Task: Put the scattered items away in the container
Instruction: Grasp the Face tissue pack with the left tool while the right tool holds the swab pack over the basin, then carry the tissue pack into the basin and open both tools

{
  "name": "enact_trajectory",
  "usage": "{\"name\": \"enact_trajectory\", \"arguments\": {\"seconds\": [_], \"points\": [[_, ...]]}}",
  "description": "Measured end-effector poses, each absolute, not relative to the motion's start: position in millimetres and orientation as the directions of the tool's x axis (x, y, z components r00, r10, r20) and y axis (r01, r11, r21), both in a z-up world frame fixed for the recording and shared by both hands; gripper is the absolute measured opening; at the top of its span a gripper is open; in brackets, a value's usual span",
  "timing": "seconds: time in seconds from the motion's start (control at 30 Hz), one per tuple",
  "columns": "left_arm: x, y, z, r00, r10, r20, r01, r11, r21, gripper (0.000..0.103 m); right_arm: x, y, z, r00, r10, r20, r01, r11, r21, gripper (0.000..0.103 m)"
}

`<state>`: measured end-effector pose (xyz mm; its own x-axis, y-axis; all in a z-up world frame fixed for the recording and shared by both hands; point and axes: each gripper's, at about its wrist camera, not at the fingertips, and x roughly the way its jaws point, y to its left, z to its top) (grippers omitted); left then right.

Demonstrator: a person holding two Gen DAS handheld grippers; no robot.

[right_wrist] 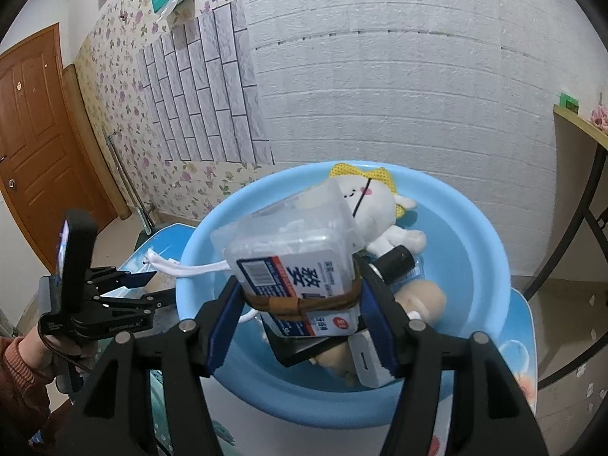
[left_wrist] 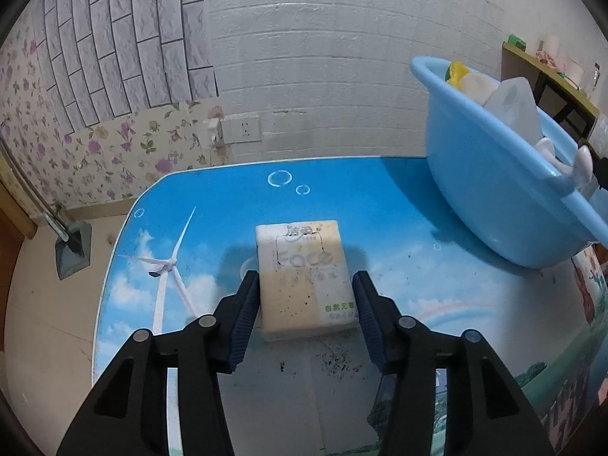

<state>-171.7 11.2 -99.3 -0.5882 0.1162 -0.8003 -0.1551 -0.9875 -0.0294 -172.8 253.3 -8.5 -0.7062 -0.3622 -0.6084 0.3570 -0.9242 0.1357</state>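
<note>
A cream tissue pack [left_wrist: 304,250] lies flat on the blue picture-printed table [left_wrist: 399,228]. My left gripper [left_wrist: 306,274] straddles its near half, both blue pads against its long sides. In the right wrist view my right gripper [right_wrist: 298,271] is shut on a clear plastic box [right_wrist: 292,250] with a blue-and-red label and a brown band. It holds the box tilted above the light-blue basin [right_wrist: 482,266]. In the basin lie a white plush rabbit [right_wrist: 372,209], a black cylinder [right_wrist: 395,262], a beige item [right_wrist: 421,296] and a white box [right_wrist: 366,364]. The left gripper [right_wrist: 154,288] shows beside the basin's left rim.
The basin [left_wrist: 486,197] stands at the table's far right corner. A dustpan [left_wrist: 74,247] stands on the floor to the left, below floral wallpaper. A wall socket [left_wrist: 243,129] sits behind the table. A wooden side table [right_wrist: 581,129] stands at right, a brown door [right_wrist: 34,152] at left.
</note>
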Motion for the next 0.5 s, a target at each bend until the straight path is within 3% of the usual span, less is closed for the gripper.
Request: {"name": "enact_trajectory", "arguments": {"seconds": [0.5], "points": [[-137.5,29.7,-39.9,-0.704,0.249,-0.665,-0.238,-0.965,-0.109,0.046,-163.7,261.3,-4.3,-0.725,-0.363,-0.586,0.346,-0.927,0.147,0.062]]}}
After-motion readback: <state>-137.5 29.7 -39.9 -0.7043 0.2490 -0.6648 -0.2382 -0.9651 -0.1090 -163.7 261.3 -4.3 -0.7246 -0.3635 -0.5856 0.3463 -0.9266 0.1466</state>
